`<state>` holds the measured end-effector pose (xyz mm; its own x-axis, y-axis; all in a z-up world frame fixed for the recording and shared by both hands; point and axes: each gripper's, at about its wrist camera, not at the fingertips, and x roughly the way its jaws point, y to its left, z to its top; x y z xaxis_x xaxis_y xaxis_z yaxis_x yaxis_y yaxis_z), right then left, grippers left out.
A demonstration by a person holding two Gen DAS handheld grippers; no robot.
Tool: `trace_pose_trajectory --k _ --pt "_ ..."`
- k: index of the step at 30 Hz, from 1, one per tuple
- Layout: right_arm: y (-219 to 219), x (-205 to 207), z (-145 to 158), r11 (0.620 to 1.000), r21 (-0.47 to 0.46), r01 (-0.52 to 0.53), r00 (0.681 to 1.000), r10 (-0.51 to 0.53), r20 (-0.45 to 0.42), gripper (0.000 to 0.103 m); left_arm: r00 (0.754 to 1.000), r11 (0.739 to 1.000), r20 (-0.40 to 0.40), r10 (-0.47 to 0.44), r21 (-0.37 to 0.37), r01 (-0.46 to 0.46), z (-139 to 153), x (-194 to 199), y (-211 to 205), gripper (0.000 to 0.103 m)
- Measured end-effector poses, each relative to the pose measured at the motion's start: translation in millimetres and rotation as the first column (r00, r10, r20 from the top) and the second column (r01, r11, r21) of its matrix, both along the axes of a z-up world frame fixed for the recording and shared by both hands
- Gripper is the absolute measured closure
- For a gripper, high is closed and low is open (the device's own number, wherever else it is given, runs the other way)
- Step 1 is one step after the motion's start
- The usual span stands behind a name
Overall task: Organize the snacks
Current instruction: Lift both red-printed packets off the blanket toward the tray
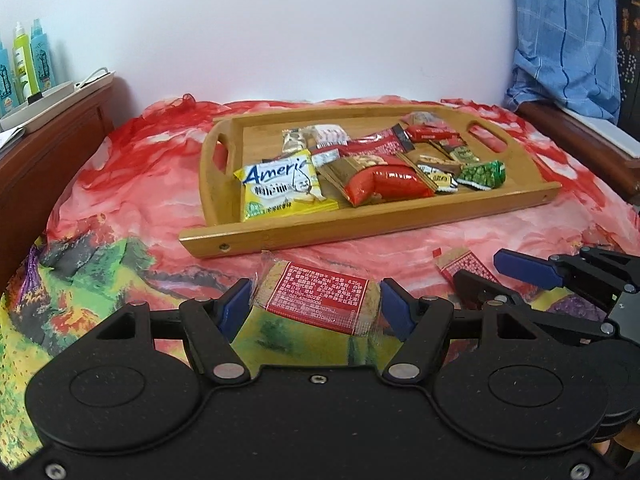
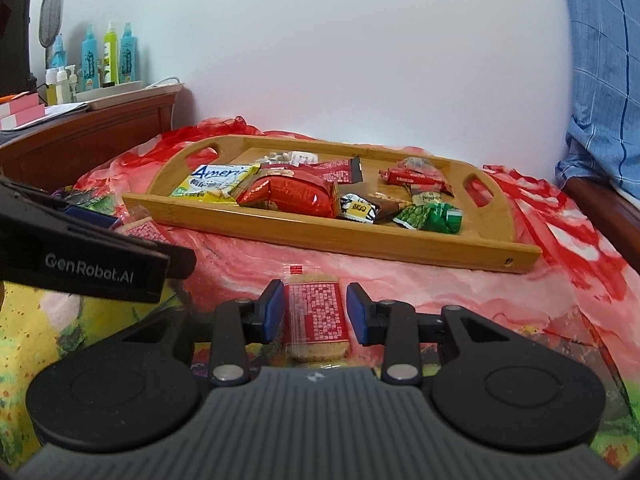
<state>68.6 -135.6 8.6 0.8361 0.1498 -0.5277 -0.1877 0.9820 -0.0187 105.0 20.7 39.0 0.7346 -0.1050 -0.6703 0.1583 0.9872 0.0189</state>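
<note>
Two clear-wrapped biscuit packets with red labels lie on the red patterned cloth in front of the wooden tray [image 1: 256,236]. My left gripper [image 1: 316,306] is open, its blue pads on either side of the left biscuit packet [image 1: 318,302], with small gaps. My right gripper [image 2: 316,314] is open around the right biscuit packet [image 2: 316,316], pads close beside it. The right gripper [image 1: 496,276] also shows in the left wrist view over that packet [image 1: 460,266]. The tray [image 2: 320,236] holds several snacks: a yellow packet [image 1: 280,188], a red packet [image 1: 384,184], a green packet [image 1: 482,174].
A wooden bedside shelf [image 1: 52,132] with spray bottles [image 1: 24,60] and a power strip stands at the left. A blue checked cloth [image 1: 568,36] hangs over a wooden rail at the right. A white wall is behind the tray.
</note>
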Motion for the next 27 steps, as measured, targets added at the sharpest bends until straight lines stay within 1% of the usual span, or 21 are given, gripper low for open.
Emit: trace_pose_trajectory --k 10,15,20,25,27 --pt "-2 10 -9 0.999 0.037 0.016 0.999 -0.015 -0.032 0.049 0.999 0.999 -0.028 0.037 0.004 -0.037 -13 5 1 0.036" --pt "3 9 -12 1.000 0.015 0.013 1.000 -0.013 -0.019 0.047 0.997 0.998 -0.042 0.058 0.010 -0.057 -19 6 2 0.036" --pt "5 9 -13 1.000 -0.006 0.010 1.000 -0.010 -0.010 0.047 0.997 0.998 -0.033 0.067 0.022 -0.066 -23 6 2 0.035" --pt "8 10 -14 1.000 -0.022 0.012 1.000 -0.012 -0.006 0.047 0.996 0.997 -0.030 0.078 0.017 -0.078 -25 6 4 0.035" --pt "8 12 -14 0.999 -0.031 0.016 1.000 -0.016 -0.006 0.042 0.996 0.997 -0.028 0.082 0.016 -0.082 -26 6 5 0.035"
